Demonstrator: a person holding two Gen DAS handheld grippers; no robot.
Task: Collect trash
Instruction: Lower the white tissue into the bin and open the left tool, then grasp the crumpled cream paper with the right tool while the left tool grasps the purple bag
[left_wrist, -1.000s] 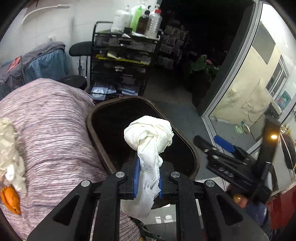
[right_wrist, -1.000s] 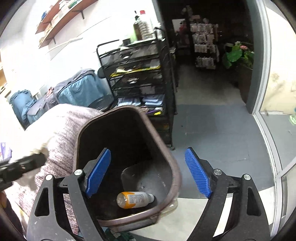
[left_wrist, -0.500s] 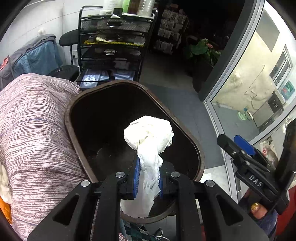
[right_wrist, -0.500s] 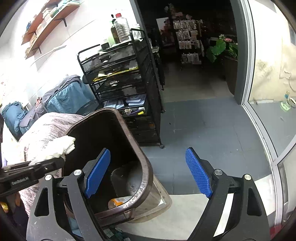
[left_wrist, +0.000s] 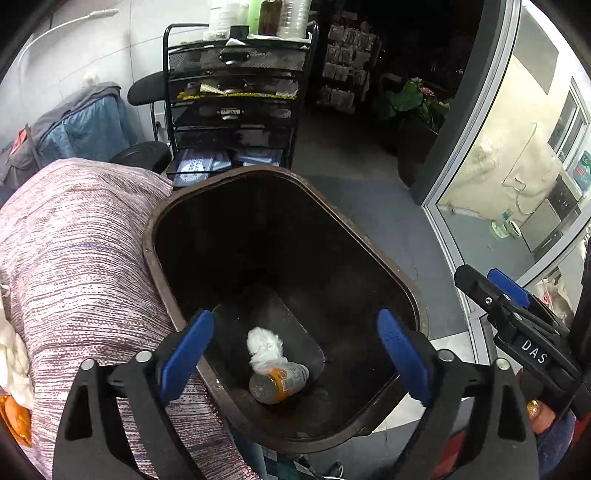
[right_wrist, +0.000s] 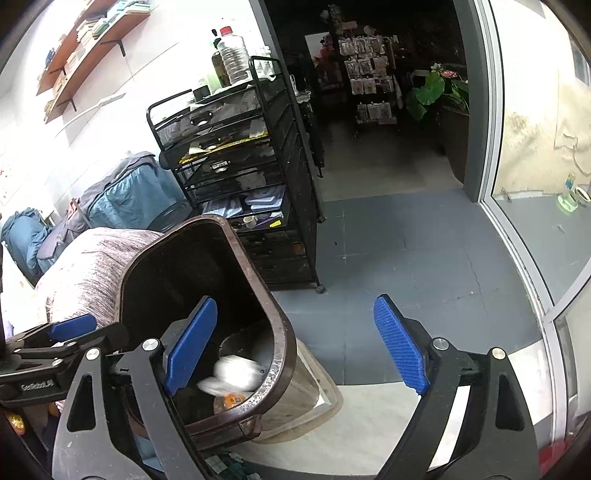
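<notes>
My left gripper (left_wrist: 293, 354) is opening wide above the brown bin (left_wrist: 402, 284), nothing between its pads. The white tissue wad (left_wrist: 264, 345) lies at the bottom, seemingly touching a bottle (left_wrist: 277, 382). My right gripper (right_wrist: 295, 345) is opening too, empty, over the bin's rim.

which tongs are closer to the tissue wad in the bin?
Left. The left tongs hang right above the tissue wad in the bin, jaws opening, empty. The right tongs sit off beside the bin's rim.
</notes>
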